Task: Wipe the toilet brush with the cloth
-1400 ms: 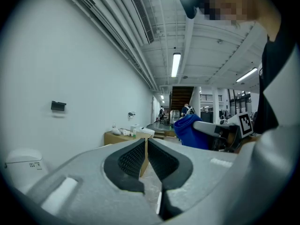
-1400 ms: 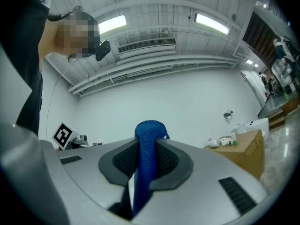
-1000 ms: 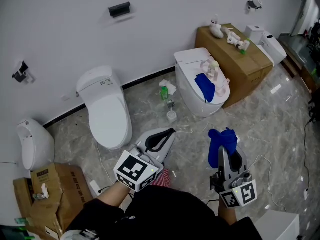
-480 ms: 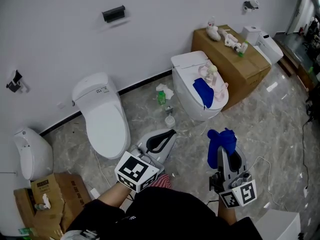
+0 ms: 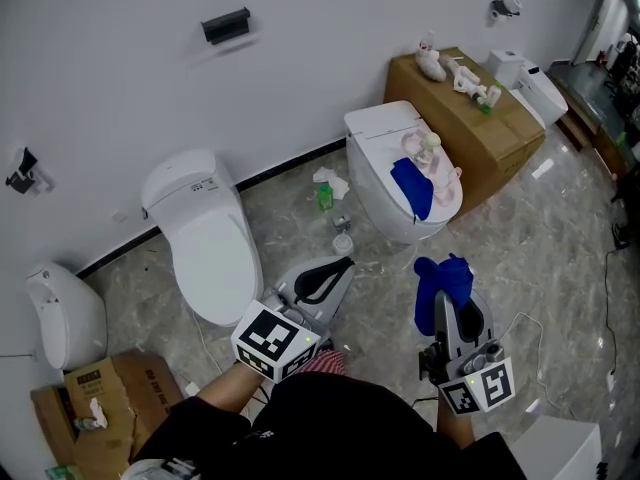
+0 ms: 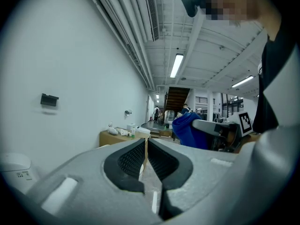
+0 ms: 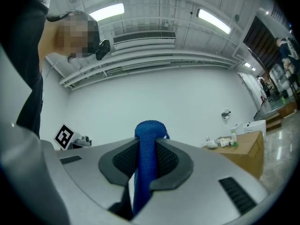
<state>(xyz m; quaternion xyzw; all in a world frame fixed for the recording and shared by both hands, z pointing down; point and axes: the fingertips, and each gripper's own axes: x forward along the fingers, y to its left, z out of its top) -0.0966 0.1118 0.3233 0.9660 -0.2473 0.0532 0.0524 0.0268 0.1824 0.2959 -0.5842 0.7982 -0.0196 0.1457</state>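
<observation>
Sprawling under everything was the marble floor [image 5: 560,228], and on it stood two white toilets, the left toilet [image 5: 205,238] bare and the right toilet [image 5: 375,126] with a spare blue rag [image 5: 411,186] on its lid. Closer in, the left tongs [image 5: 345,262] were pressed together on nothing, and the right tongs [image 5: 446,303] were clamped on the blue cloth [image 5: 443,276], which stood bunched above their tips. The toilet brush [image 5: 343,236], as best I could judge, was the small upright thing on the floor between the two toilets, well apart from both tongs and too small to be sure of. So this looked like the approach: cloth in hand, brush not yet touched. Next, the left tongs would need to spread and take the brush's handle, then bring it to the cloth.
</observation>
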